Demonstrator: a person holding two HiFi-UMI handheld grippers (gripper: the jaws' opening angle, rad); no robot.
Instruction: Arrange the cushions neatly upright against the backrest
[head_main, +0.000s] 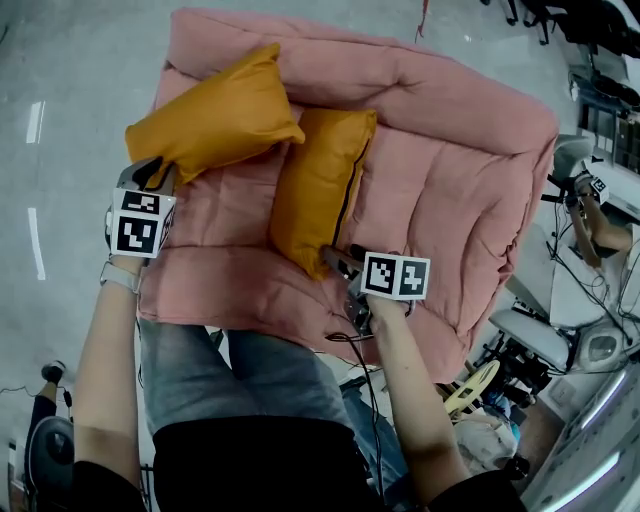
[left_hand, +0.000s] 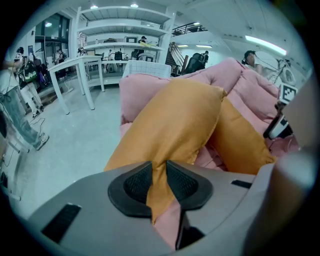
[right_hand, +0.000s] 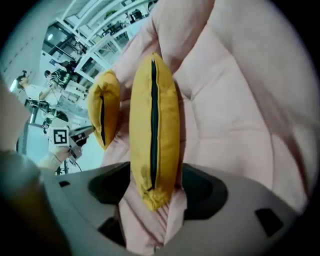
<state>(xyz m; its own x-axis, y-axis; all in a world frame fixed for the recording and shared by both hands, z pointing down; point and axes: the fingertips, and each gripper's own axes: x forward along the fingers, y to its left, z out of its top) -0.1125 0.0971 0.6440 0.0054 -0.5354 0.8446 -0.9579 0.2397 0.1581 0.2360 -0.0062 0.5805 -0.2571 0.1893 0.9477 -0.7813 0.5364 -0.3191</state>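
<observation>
A pink padded sofa (head_main: 440, 170) lies below me, its backrest (head_main: 400, 70) at the far side. Two orange cushions lie on it. The left cushion (head_main: 215, 115) (left_hand: 175, 120) lies tilted over the sofa's left arm, and my left gripper (head_main: 152, 175) (left_hand: 159, 185) is shut on its near corner. The second cushion (head_main: 315, 185) (right_hand: 152, 125) stands on its edge on the seat, zip side towards me. My right gripper (head_main: 340, 262) (right_hand: 152, 187) is open around its lower corner. The jaws stand wide and do not pinch it; pink seat fabric bunches beneath.
Grey floor (head_main: 70, 120) lies left of the sofa. Chairs, cables and equipment (head_main: 590, 300) crowd the right side. White tables and shelving (left_hand: 85, 65) stand further off, with people near them. My legs press against the sofa's front edge.
</observation>
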